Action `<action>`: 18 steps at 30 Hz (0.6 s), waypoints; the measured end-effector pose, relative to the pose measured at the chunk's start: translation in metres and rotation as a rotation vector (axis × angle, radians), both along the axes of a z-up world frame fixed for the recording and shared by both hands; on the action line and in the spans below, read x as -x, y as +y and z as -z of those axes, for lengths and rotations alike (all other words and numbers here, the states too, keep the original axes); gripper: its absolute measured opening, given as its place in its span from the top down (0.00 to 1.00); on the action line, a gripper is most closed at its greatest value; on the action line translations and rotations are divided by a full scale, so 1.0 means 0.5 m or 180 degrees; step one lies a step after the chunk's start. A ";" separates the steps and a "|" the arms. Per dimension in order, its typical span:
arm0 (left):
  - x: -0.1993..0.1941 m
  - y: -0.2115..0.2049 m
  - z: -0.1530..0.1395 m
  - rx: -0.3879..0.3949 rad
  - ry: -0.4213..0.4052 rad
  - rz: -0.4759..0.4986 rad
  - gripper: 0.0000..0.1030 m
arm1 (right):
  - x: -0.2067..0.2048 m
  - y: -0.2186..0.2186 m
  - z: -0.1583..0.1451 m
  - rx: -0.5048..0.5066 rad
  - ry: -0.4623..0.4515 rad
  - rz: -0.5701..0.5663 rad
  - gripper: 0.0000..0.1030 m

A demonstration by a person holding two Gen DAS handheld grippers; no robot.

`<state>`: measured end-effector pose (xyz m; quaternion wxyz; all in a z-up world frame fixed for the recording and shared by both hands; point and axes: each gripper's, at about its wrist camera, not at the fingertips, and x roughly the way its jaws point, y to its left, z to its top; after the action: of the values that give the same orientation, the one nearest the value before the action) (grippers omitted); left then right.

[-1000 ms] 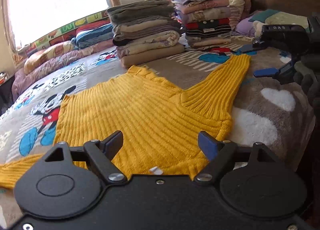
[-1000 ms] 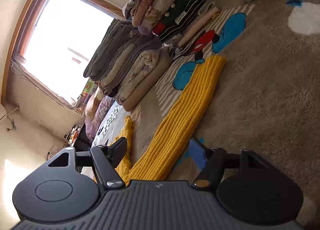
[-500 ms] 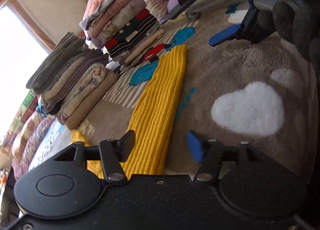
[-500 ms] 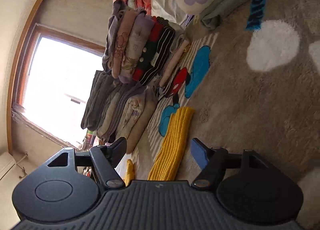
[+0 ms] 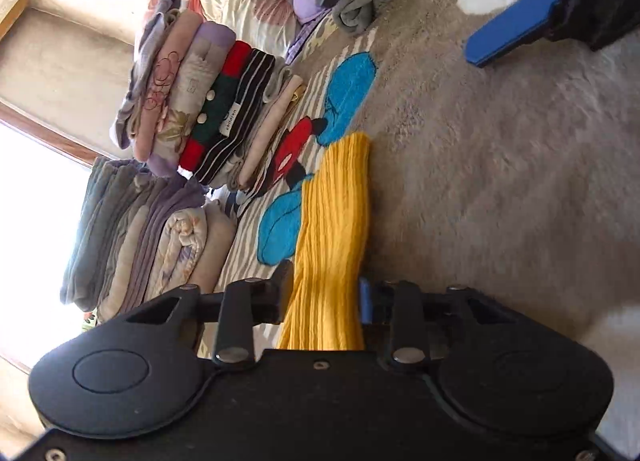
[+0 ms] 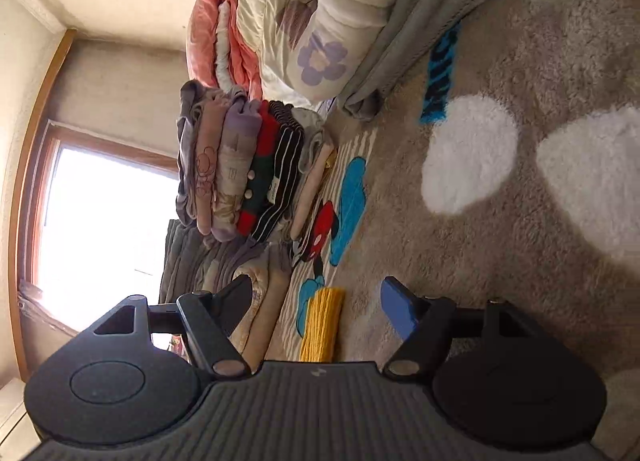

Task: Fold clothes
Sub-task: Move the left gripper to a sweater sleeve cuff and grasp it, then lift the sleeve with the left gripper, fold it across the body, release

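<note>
Sleeve (image 5: 340, 201) of the yellow sweater, pinched between the fingers of the left gripper (image 5: 325, 285). A second ago: same fingers wide apart above the sweater's spread body. Half a second ago: swung over to this sleeve, still wide. Now drawn in against the knit on both sides, with no gap showing. Clamped, as far as can be judged from the left wrist view.

Sleeve itself laid out straight on the bed blanket (image 5: 500, 181), reaching away from the gripper over the cartoon print toward two stacks of folded clothes (image 5: 208, 109). Cuff end just short of them. Rest of the sweater out of view in both pictures.

Right gripper (image 6: 316, 287): fingers apart, as in both earlier pictures, holding nothing. Carried forward along the same sleeve in the meantime, so only its last stretch and cuff (image 6: 322, 325) now show between the open fingers. Cannot tell whether low enough to touch the cloth.

Meaning for the task: one grip taken near the shoulder part of the sleeve, a second apparently being lined up at the cuff. Looks like preparation for lifting the sleeve and laying it across the body. Not settled until the right fingers close.
</note>
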<state>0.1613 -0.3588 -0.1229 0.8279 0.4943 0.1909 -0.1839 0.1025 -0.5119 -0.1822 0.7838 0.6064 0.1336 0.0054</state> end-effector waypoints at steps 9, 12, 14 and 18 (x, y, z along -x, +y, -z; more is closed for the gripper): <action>-0.063 0.072 -0.130 0.1101 0.0486 -0.0403 0.92 | 0.002 0.009 -0.006 0.0203 -0.0043 -0.0005 0.30; -0.073 0.165 -0.209 0.1854 0.0718 -0.0559 0.92 | -0.004 0.043 -0.033 0.0493 -0.0198 -0.0301 0.30; -0.077 0.234 -0.253 0.2357 0.0857 -0.0608 0.92 | -0.004 0.091 -0.069 0.0900 -0.0365 -0.0616 0.30; -0.053 0.338 -0.304 0.2947 0.0870 -0.0693 0.92 | 0.015 0.224 -0.134 0.1802 -0.0722 -0.1309 0.30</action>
<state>0.1877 -0.1896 0.0290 0.9424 0.0232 0.2465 -0.2250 0.0949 -0.3997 -0.1152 0.9130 0.3215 0.1611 0.1928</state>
